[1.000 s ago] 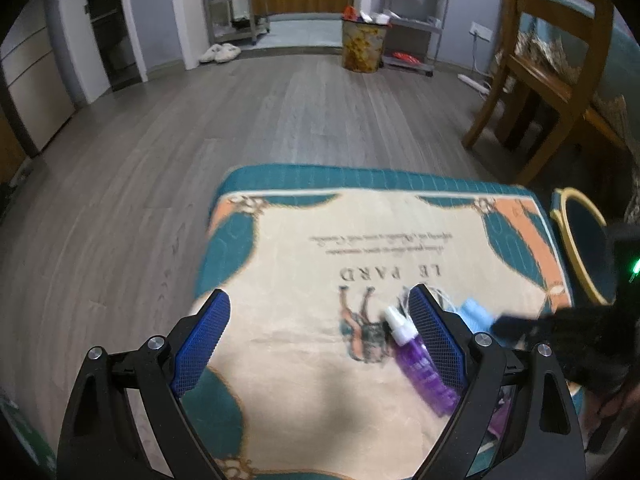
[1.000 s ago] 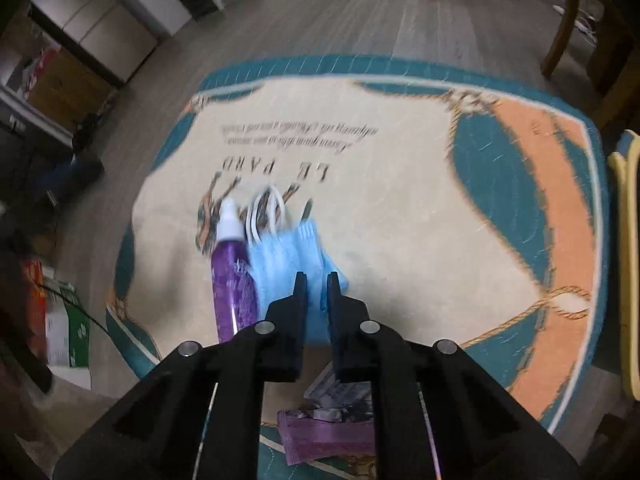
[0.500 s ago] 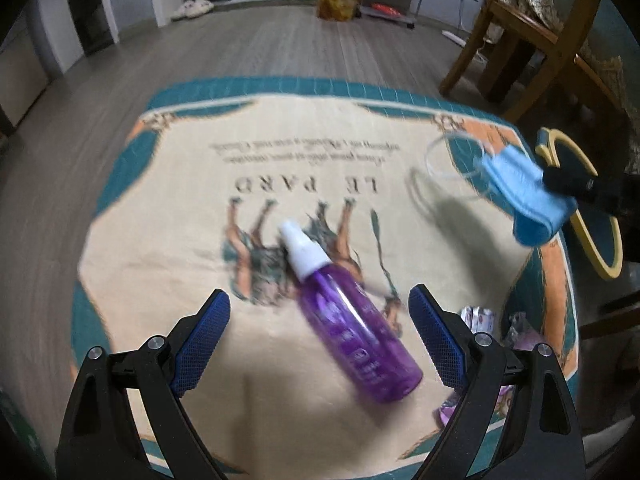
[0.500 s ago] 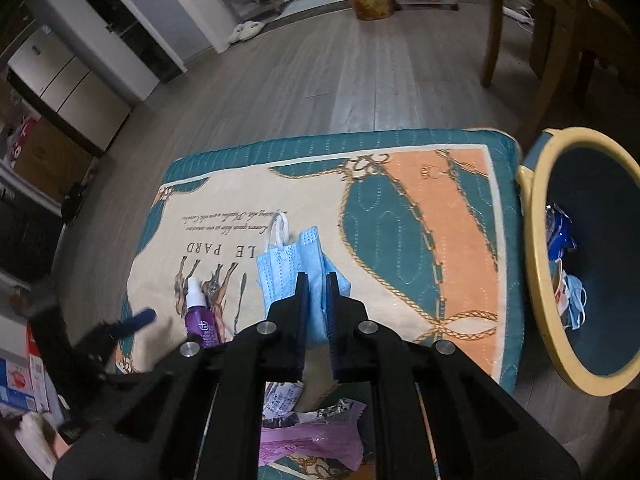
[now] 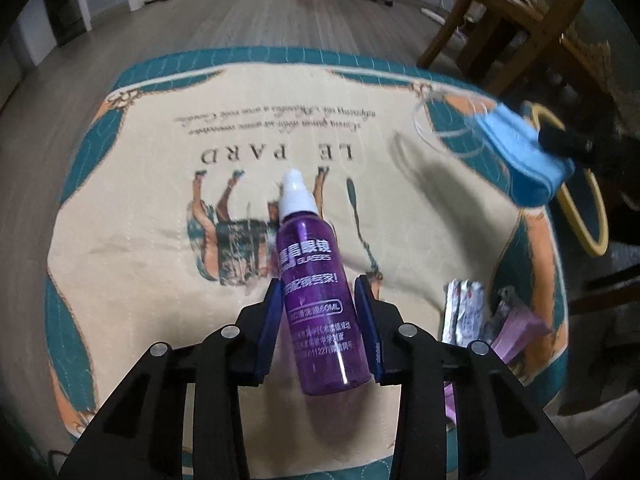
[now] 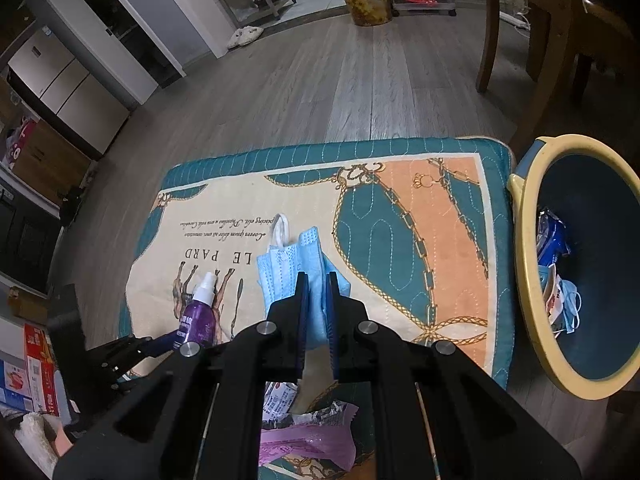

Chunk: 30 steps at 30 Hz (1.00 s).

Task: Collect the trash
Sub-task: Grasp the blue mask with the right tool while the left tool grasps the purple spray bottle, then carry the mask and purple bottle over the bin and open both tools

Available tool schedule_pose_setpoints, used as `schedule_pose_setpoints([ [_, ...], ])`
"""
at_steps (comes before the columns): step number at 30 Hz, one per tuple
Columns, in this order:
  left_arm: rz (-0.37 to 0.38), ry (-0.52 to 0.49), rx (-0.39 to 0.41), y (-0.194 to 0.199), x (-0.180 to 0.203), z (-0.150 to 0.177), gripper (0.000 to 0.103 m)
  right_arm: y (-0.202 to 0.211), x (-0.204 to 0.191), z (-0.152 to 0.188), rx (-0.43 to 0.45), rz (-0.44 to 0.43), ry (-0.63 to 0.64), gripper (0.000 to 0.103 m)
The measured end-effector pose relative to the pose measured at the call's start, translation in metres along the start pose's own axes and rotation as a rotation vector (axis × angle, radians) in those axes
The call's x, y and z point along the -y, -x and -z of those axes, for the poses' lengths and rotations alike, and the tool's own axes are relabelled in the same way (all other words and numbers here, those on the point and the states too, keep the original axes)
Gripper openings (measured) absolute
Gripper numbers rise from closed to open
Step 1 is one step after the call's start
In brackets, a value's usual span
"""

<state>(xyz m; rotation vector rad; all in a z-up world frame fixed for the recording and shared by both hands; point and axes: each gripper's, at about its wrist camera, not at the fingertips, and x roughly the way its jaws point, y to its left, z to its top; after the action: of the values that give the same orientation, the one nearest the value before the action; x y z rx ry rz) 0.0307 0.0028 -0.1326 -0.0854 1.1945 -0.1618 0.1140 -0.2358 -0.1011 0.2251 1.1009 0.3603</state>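
Note:
My left gripper (image 5: pixel 318 312) is shut on a purple spray bottle (image 5: pixel 316 276) with a white cap, which lies on the patterned cloth (image 5: pixel 160 208); the bottle also shows in the right wrist view (image 6: pixel 199 312). My right gripper (image 6: pixel 316 292) is shut on a blue face mask (image 6: pixel 292 264) and holds it above the cloth, left of the trash bin (image 6: pixel 532 280). The mask also shows in the left wrist view (image 5: pixel 516 152) at the right, with its ear loops hanging.
The blue bin with a yellow rim holds several wrappers and a mask (image 6: pixel 560 296). Silver and purple wrappers (image 5: pixel 480 320) lie at the cloth's near right; they also show in the right wrist view (image 6: pixel 308 436). A wooden chair (image 6: pixel 532 40) stands behind the bin.
My left gripper has closed around the purple bottle. My right gripper has lifted the mask higher and carried it toward the bin.

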Motion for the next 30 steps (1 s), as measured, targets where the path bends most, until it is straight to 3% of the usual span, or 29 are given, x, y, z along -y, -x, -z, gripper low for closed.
schedule_pose_setpoints([
  [7,0.006,0.012,0.025,0.010,-0.005,-0.004,0.035,0.009,0.004,-0.001,0.020,0.002,-0.013,0.008],
  [18,-0.020,-0.018,-0.056,-0.014,-0.008,-0.003,0.039,0.010,0.004,-0.001,0.021,0.012,0.001,0.008],
  [19,-0.021,-0.022,-0.054,-0.013,-0.008,-0.003,0.033,0.010,0.004,-0.001,0.022,0.012,0.002,0.008],
  [30,-0.005,-0.077,0.073,0.023,0.010,-0.017,0.034,0.026,0.011,-0.006,0.063,0.009,-0.025,0.008],
])
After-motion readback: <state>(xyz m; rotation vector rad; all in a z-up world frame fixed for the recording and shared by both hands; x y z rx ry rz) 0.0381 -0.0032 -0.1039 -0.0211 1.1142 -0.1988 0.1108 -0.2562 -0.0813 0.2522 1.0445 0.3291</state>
